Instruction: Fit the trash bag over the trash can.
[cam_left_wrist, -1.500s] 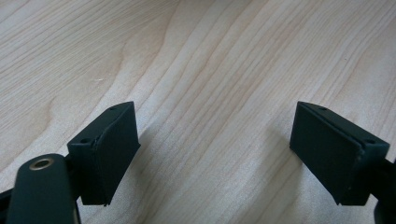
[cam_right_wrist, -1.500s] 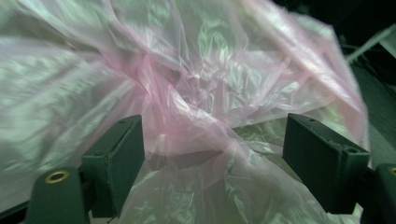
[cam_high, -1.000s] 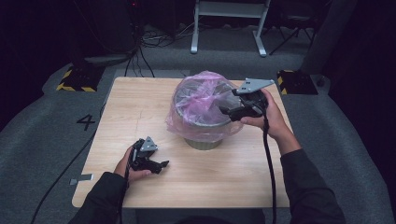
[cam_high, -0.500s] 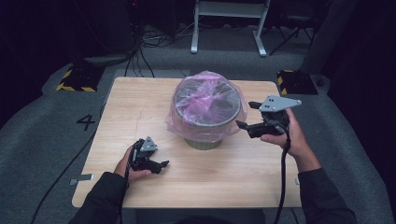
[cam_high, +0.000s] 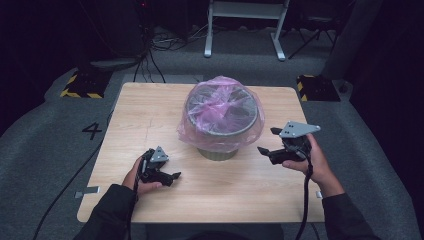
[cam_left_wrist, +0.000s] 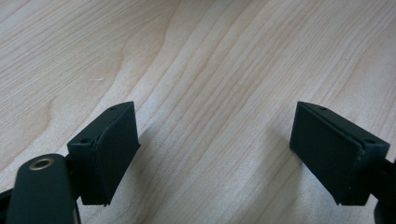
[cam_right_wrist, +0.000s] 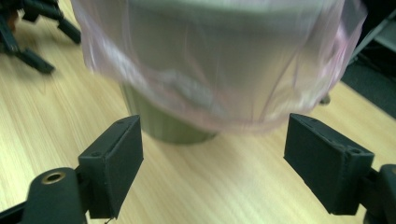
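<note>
A grey-green bin (cam_high: 218, 152) stands mid-table, lined with a pink plastic bag (cam_high: 220, 112) draped over its rim. My right gripper (cam_high: 267, 142) is open to the right of the bin, held by a hand and pointing left at it. In the right gripper view the bag (cam_right_wrist: 219, 60) hangs over the bin's wall (cam_right_wrist: 163, 126) just beyond my open right gripper (cam_right_wrist: 233, 163). My left gripper (cam_high: 175, 179) rests open on the table at the front left. In the left gripper view my left gripper (cam_left_wrist: 219, 154) has only bare wood between its jaws.
The light wooden table (cam_high: 150, 115) stands on grey floor marked with a 4 (cam_high: 93, 131). Cables (cam_high: 150, 50) and a white metal stand (cam_high: 245, 20) lie beyond the far edge. Yellow-black hazard blocks (cam_high: 80, 85) sit at both far corners. The left gripper (cam_right_wrist: 28, 32) appears far off in the right gripper view.
My right gripper has come away from the bag at the bin's top and moved right and down toward the table's right side. The left gripper has not moved.
</note>
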